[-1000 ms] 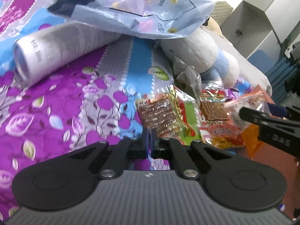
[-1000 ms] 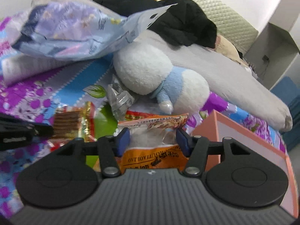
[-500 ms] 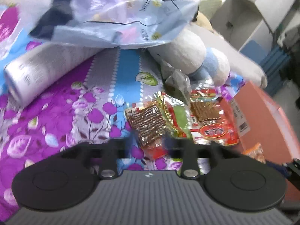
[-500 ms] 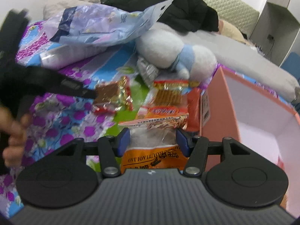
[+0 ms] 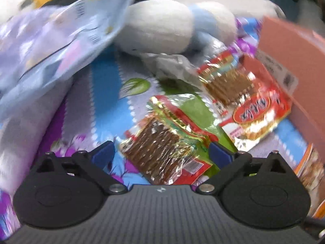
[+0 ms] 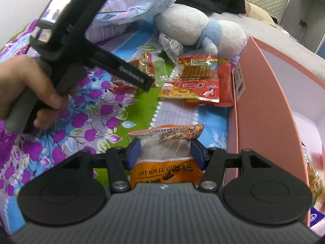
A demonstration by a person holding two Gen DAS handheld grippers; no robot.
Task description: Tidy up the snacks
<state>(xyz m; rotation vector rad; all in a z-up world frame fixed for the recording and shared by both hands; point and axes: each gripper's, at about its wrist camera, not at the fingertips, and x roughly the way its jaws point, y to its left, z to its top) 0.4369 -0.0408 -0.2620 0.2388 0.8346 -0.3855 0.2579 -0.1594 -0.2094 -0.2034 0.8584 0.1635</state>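
Two steps run at once. The right gripper [image 6: 165, 149] is clamped on an orange snack bag [image 6: 166, 173], just beside the pink box [image 6: 264, 101] at its 3 o'clock (a packet already lies inside); judged next, carry it over the wall and let go. The left gripper [image 5: 161, 152] has just been opening, jaws wide apart around, not pressing, a red-edged packet of brown sticks [image 5: 162, 148] on the floral bedspread [image 5: 105, 105]; it likely needs to lower and close
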